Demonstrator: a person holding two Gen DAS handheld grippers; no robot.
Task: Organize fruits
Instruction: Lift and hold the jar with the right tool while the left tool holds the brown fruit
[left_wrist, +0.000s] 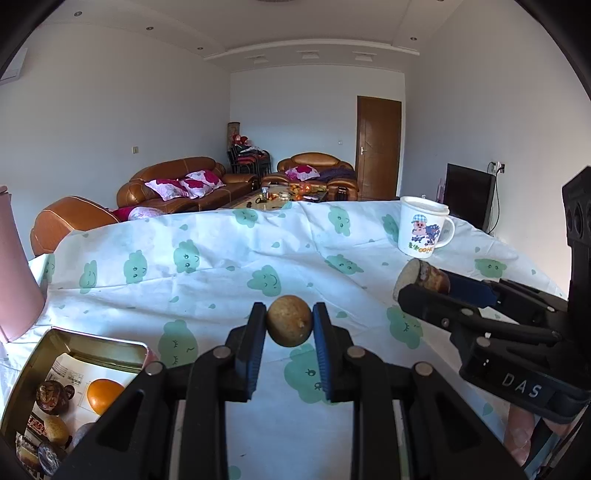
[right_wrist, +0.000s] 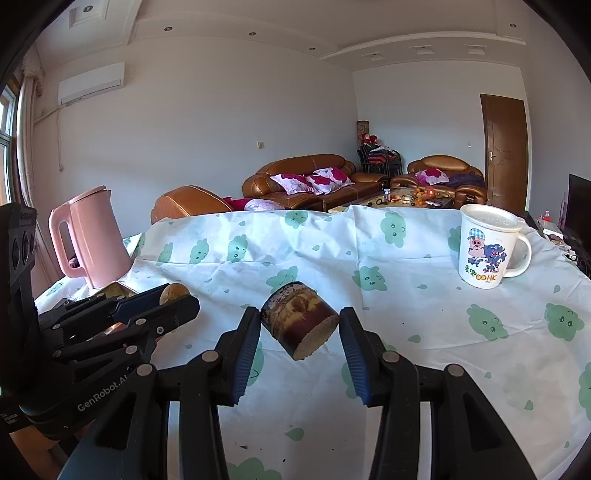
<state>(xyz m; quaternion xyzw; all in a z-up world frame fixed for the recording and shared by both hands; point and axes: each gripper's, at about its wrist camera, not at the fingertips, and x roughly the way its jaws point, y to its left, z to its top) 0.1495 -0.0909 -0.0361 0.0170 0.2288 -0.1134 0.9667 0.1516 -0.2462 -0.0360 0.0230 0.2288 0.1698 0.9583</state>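
My left gripper (left_wrist: 289, 322) is shut on a small round tan fruit (left_wrist: 290, 317), held above the cloud-print tablecloth (left_wrist: 221, 266). To its right my right gripper (left_wrist: 415, 286) is shut on a short dark-brown piece of sugarcane (left_wrist: 424, 275) with a pale cut end. In the right wrist view the cane piece (right_wrist: 295, 314) sits tilted between the right gripper's (right_wrist: 300, 325) blue pads, and the left gripper (right_wrist: 177, 301) with the tan fruit (right_wrist: 173, 291) is at the left. An open metal tin (left_wrist: 99, 338) at lower left holds an orange (left_wrist: 103, 395) and other pieces.
A white cartoon mug (right_wrist: 484, 247) with a lid stands at the table's far right. A pink kettle (right_wrist: 92, 236) stands at the far left, behind the tin. Brown sofas and a low table lie beyond the table's far edge.
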